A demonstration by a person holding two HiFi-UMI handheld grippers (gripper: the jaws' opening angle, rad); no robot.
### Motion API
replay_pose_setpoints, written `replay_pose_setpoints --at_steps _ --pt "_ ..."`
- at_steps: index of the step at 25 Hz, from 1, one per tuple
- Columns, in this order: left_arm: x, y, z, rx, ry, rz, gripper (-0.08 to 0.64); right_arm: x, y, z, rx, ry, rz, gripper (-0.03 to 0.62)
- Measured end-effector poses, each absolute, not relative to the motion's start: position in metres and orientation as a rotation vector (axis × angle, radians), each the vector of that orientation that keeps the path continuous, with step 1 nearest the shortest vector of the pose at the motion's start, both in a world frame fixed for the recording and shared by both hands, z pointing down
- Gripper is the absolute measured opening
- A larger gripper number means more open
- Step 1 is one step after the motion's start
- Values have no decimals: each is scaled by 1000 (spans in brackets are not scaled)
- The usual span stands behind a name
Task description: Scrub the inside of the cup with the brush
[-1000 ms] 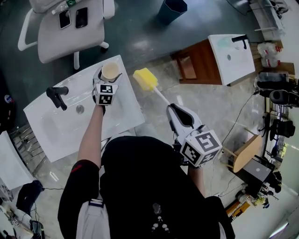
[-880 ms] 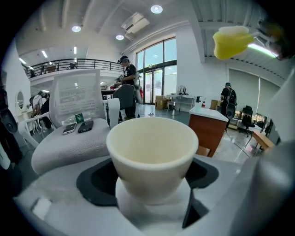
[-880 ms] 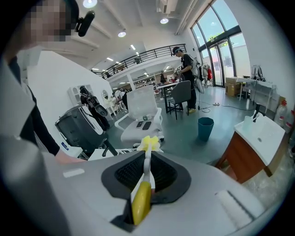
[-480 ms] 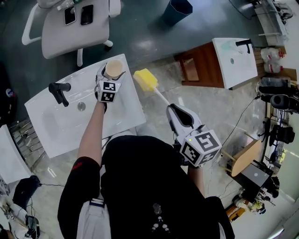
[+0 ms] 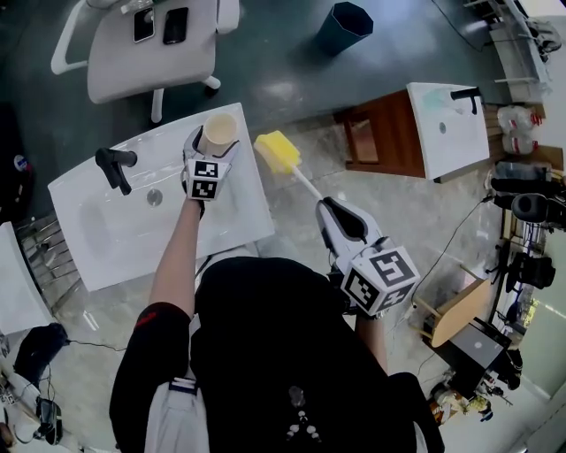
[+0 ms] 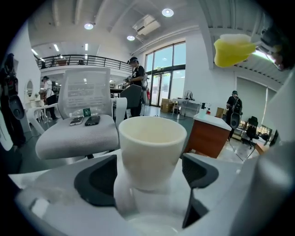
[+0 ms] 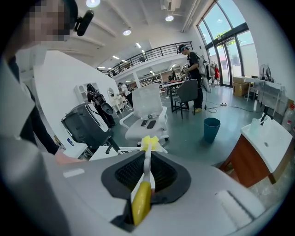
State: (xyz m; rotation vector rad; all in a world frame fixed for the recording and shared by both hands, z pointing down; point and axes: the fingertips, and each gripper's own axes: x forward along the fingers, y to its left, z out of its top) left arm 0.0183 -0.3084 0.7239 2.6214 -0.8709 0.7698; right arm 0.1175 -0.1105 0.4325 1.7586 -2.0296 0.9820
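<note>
Ideally, with the left gripper clamped round the upright cup over the sink, the right gripper, closed on the brush handle, should swing the yellow head from the cup's 3 o'clock squarely into its mouth.

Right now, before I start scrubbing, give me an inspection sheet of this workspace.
Surface: white sink basin with a black faucet.
Job's things: cream cup, looks empty, held over the basin's far corner; brush, its yellow sponge head beside the cup, apart, not inside it.
Clutter: nothing seen on the basin.
Grippers: left gripper shut on the cup; right gripper shut on the brush handle.
Cables: thin cable across the floor on the right.
Surroundings: office chair with two phones on its seat, dark bin, second sink on a wooden cabinet.
</note>
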Motion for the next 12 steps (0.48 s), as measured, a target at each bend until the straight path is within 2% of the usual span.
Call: replay_pose_setpoints --at_steps 6,9,11,12 --pt "-4 -299 710 2568 -972 721 440 113 -117 432 1695 -2098 968 41" --pt "-19 -291 700 2543 -1038 693 415 107 -121 432 1642 -2149 957 41" --pt "-28 -287 688 2529 -1085 656 359 102 -123 433 1607 -2179 950 41" --pt "-32 -284 680 2525 -1109 632 302 101 -123 433 1591 -2194 948 41"
